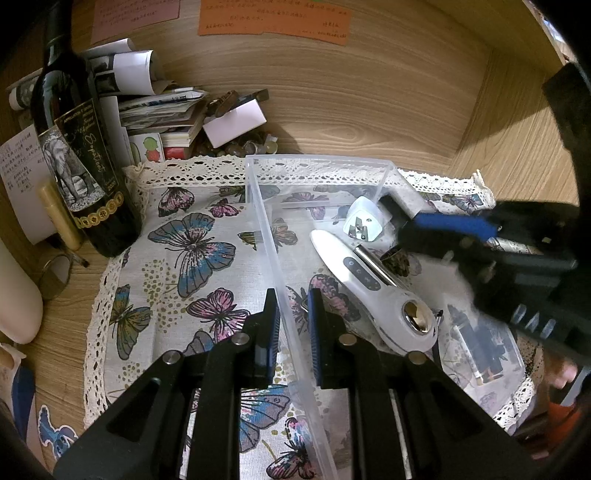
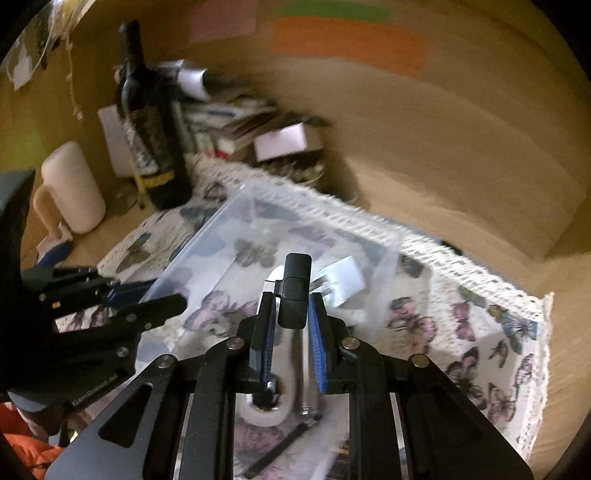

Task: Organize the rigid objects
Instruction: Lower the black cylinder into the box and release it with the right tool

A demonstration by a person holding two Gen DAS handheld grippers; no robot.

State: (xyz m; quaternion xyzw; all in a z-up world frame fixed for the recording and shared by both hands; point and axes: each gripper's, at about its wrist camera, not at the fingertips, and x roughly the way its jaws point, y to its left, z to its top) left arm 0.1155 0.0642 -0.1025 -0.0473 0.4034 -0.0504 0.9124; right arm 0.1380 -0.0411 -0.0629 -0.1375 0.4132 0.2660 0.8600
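Black linkage arms fill the foot of the left wrist view, where the left gripper (image 1: 293, 321) points steeply down and clamps the near wall of a clear plastic bin (image 1: 321, 162), one blue pad on each side of the thin rim. That bin sits on a butterfly-print cloth (image 1: 192, 243) with a lace edge, spread over a wooden desk (image 1: 369, 110).

Inside the bin lie a white handheld device (image 1: 373, 288) with a row of buttons and a metal disc at its wide end, a white plug adapter (image 1: 364, 219) with its prongs showing, and, toward the near right corner, dark items too blurred to name.

From the right side of the same view, the right gripper (image 1: 402, 221) reaches in over the bin's far right corner, tilted downward, its blue-padded fingers drawn together. Its own blurred camera shows the right gripper (image 2: 293, 317) closed on a small black rectangular object (image 2: 293, 291), which stands upright between the pads above the bin and over the white device.

At the cloth's far left corner stands a dark wine bottle (image 1: 77, 155) beside a heap of papers and booklets (image 1: 155, 107). Orange and pink notes (image 1: 273, 18) are stuck to the wooden back panel.
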